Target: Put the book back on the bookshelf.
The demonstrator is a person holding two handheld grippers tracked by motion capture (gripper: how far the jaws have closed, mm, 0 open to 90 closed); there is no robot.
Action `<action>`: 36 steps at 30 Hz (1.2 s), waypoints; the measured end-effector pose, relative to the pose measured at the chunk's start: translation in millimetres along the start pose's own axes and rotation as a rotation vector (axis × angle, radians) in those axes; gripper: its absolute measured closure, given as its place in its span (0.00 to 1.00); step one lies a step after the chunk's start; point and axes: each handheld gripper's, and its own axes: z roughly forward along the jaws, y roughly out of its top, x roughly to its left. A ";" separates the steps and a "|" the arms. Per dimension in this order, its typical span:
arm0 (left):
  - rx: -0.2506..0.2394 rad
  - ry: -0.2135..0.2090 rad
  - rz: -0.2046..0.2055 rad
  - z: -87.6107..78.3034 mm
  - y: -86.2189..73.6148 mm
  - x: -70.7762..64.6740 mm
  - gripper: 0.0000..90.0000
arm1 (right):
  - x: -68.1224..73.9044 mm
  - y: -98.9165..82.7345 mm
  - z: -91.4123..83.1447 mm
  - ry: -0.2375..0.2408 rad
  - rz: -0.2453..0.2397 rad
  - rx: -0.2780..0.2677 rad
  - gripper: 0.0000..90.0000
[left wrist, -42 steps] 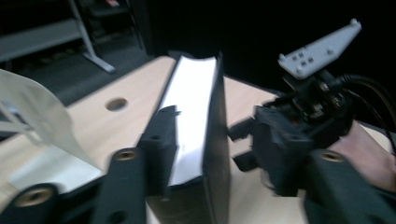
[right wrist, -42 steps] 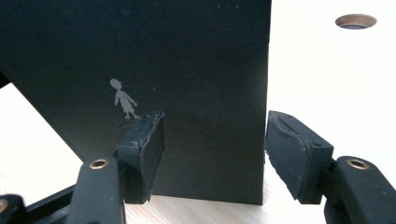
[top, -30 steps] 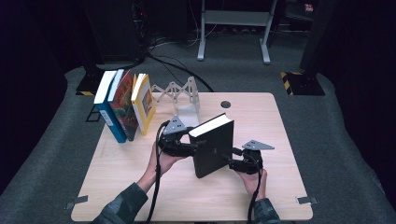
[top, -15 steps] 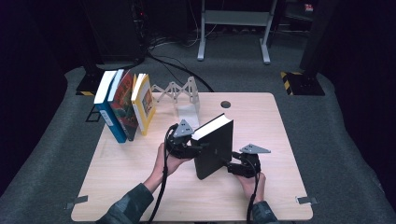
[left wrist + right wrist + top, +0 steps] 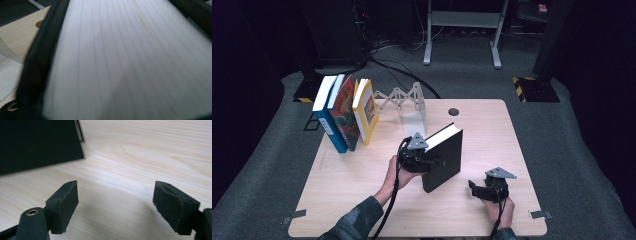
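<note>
A thick black book (image 5: 444, 160) stands on its lower edge on the wooden table (image 5: 362, 190), leaning a little, white page edges up. My left gripper (image 5: 424, 161) grips it from the left across its thickness. Its jaws have just been closing, and the page edges (image 5: 125, 62) lie between them in the left gripper view. My right gripper (image 5: 473, 187) hovers low over the table to the right of the book, apart from it. Its jaws have just been opening and hold nothing; in the right gripper view the gripper (image 5: 115, 205) stands wide over bare wood, the black cover (image 5: 37, 142) at upper left.
Three books (image 5: 344, 112) stand upright in a row at the back left of the table. A white folding rack (image 5: 404, 97) stands behind the black book with a white sheet (image 5: 412, 122) at its foot. A round hole (image 5: 454, 112) is near the far edge.
My right gripper has let go of the black book, opened, and drawn away to the right and toward the near edge. The left gripper and the book have sunk slightly.
</note>
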 end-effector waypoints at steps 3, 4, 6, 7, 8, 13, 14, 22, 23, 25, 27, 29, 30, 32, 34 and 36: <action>0.003 -0.002 -0.004 -0.3 -0.1 -0.7 0.55 | -5.4 -3.7 -0.2 -0.053 -0.043 0.035 0.19; -0.003 -0.001 -0.009 0.1 -0.4 -0.8 0.55 | -5.4 -4.1 -0.7 -0.058 -0.036 0.036 0.19; -0.001 0.001 -0.003 -0.2 -0.6 -0.2 0.55 | -6.0 -5.0 -0.3 -0.057 -0.042 0.036 0.19; -0.002 0.003 -0.002 -0.3 -0.8 -0.5 0.55 | -4.6 -4.9 1.1 -0.065 -0.043 0.039 0.18; -0.006 -0.002 -0.003 -0.3 -1.2 -0.9 0.55 | -3.5 -4.7 1.8 -0.072 -0.044 0.044 0.18; -0.006 0.002 -0.006 -0.1 -1.0 -3.0 0.56 | -3.1 -5.8 1.0 -0.074 -0.067 0.036 0.19; 0.004 0.000 0.002 -0.8 -0.4 -3.8 0.56 | -3.2 -5.7 1.2 -0.073 -0.063 0.036 0.19; -0.014 0.013 0.041 -1.1 0.3 -15.0 0.59 | -4.2 -5.8 1.4 -0.062 -0.052 0.038 0.19; -0.016 0.020 0.039 -0.6 1.4 -16.3 0.60 | -4.4 -5.8 1.3 -0.061 -0.051 0.037 0.19; -0.023 0.031 0.046 -1.7 4.4 -18.0 0.60 | -4.3 -5.8 1.3 -0.060 -0.053 0.037 0.19; -0.014 0.034 0.056 -2.7 8.8 -18.3 0.60 | -4.2 -5.8 1.3 -0.060 -0.050 0.036 0.20; -0.002 0.042 0.053 -4.8 13.5 -17.3 0.60 | -4.4 -5.8 1.2 -0.056 -0.054 0.037 0.20; 0.004 0.047 0.047 -6.4 15.5 -16.3 0.60 | -4.4 -5.8 1.2 -0.055 -0.054 0.036 0.20; -0.003 0.058 0.031 -10.3 18.6 -14.1 0.60 | -4.5 -5.8 1.2 -0.055 -0.053 0.037 0.20; -0.006 0.072 0.027 -15.5 21.3 -11.0 0.60 | -4.6 -5.7 1.4 -0.056 -0.053 0.036 0.20; -0.010 0.091 0.014 -21.0 24.0 -6.9 0.60 | -4.8 -5.6 1.2 -0.051 -0.053 0.040 0.20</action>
